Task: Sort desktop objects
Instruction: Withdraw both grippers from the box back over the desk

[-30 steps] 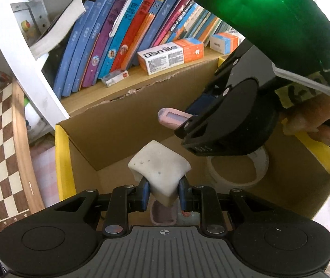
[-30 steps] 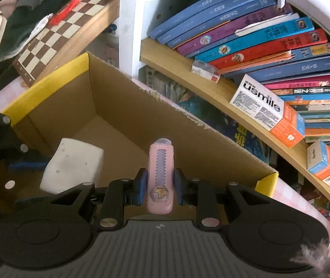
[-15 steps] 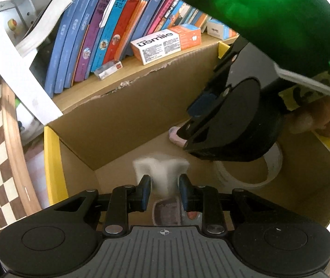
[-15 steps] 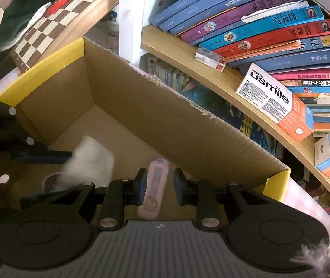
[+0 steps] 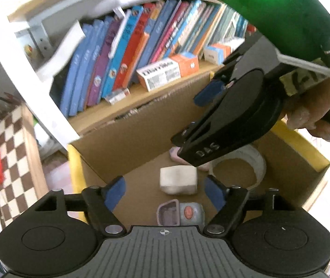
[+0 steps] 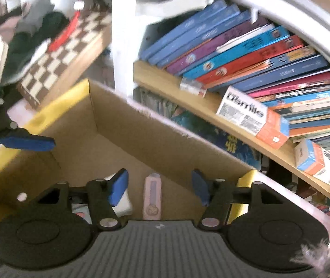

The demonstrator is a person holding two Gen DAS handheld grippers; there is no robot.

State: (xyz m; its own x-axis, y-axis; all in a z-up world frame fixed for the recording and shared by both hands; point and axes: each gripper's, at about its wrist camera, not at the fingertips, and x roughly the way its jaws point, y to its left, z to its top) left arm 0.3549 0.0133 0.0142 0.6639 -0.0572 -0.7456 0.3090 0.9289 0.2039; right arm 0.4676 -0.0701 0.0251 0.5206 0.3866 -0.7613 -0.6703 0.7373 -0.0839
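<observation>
Dropped since a second ago, the white eraser (image 5: 178,182) and pink utility knife (image 6: 152,197) now lie on the cardboard box (image 5: 127,143) floor beside a tape roll (image 5: 253,162). Left gripper (image 5: 166,193) and right gripper (image 6: 159,186) jaws are opening, empty.

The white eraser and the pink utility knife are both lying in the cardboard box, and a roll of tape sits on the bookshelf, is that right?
Not quite. The roll of tape is not on the bookshelf; it lies inside the cardboard box, beside the white eraser, as the left wrist view shows. The rest holds: the pink utility knife lies on the box floor too, seen in the right wrist view.
</observation>
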